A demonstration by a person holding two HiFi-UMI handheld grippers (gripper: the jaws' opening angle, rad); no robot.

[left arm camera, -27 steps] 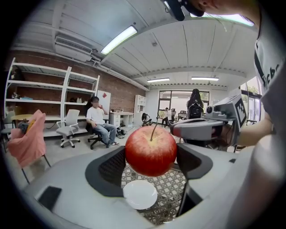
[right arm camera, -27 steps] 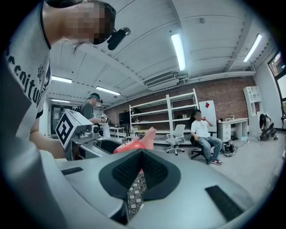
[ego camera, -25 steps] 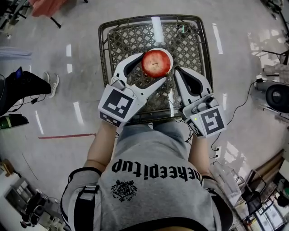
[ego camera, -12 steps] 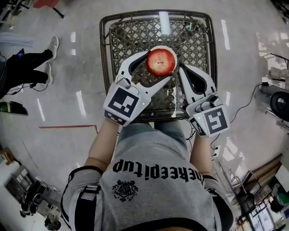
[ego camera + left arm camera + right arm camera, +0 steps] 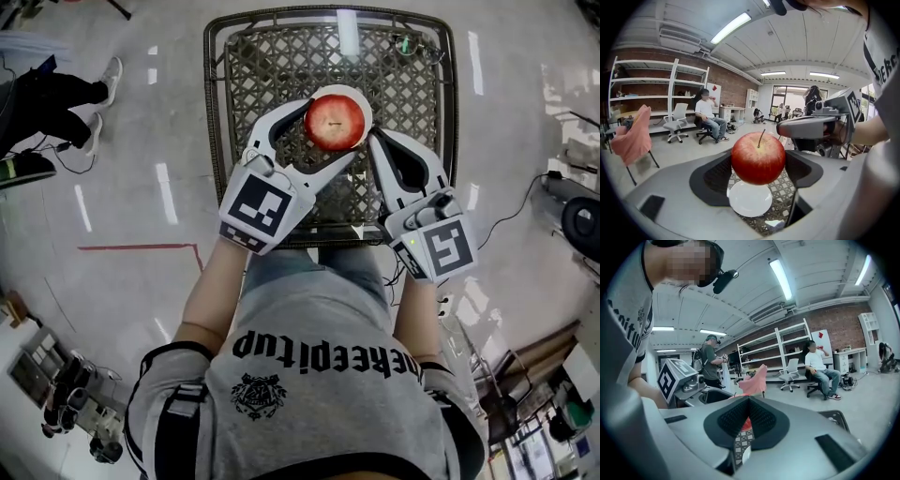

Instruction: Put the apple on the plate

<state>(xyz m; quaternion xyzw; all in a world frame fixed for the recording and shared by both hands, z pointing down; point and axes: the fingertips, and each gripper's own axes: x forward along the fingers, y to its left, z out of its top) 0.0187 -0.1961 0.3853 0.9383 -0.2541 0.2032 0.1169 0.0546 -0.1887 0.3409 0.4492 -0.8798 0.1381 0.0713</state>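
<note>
Head view first: where does the apple [image 5: 335, 122] sit against the plate [image 5: 750, 200]?

— Directly over it. A red apple, stem up, covers most of the white plate, which stands on a wire lattice table [image 5: 262, 66].

— What has hold of it?

— The left gripper [image 5: 758, 161]. Left gripper view shows its jaws opened to the apple's width, one pad on each side of the fruit, clamped on it. The plate shows below the apple there, and the fruit looks lifted clear of it, though the gap itself is hidden.

— And the other tool?

— The right gripper [image 5: 378, 142] lies just beside the plate, on the person's right of it, tip pointed toward it. Right gripper view shows its jaws pressed together with nothing between them; only a sliver of table and plate shows beneath.

— Anyone else near the plate?

— Well apart from it, a seated person [image 5: 707, 117] by the shelves [image 5: 656, 89].
</note>
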